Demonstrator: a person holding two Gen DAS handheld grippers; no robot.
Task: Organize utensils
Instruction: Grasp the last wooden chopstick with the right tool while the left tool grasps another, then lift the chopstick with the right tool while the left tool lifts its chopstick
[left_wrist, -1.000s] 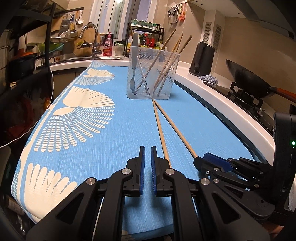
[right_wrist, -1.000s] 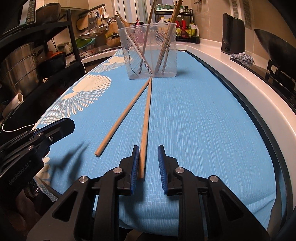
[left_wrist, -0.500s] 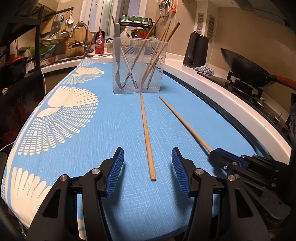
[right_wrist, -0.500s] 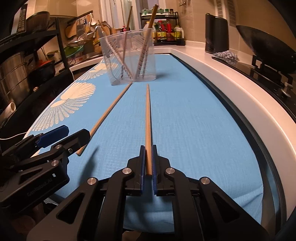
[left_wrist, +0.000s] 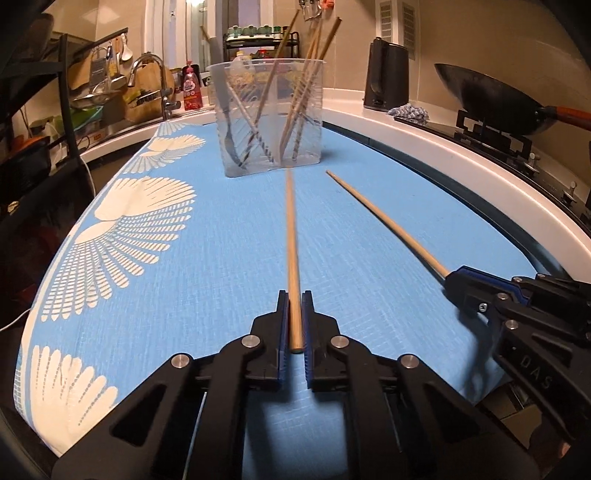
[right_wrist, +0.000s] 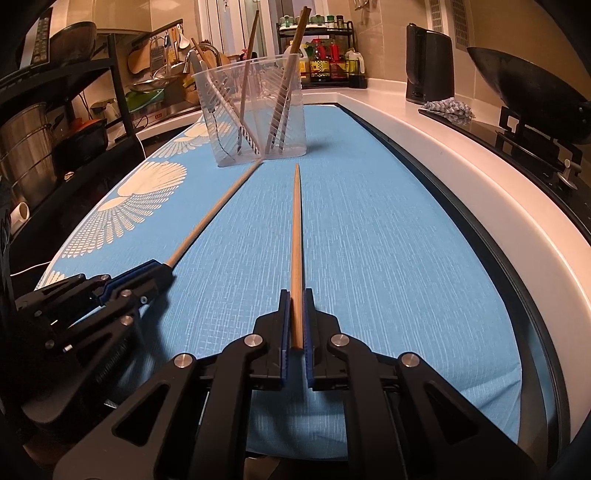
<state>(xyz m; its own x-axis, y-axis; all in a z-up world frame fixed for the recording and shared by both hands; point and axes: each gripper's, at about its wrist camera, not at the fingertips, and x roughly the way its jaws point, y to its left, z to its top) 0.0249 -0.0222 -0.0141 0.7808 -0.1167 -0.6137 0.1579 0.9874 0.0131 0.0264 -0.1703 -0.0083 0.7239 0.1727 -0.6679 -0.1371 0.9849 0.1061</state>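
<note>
Each tool, left (left_wrist: 295, 320) and right (right_wrist: 296, 319), is clamped on one chopstick (left_wrist: 293, 236) (right_wrist: 296, 225). Both should be lifted level, then tipped into the clear utensil holder (left_wrist: 266, 114) farther along the desk.

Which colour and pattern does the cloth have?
Light blue cloth with white fan-like shell prints, clearest in the left wrist view.
</note>
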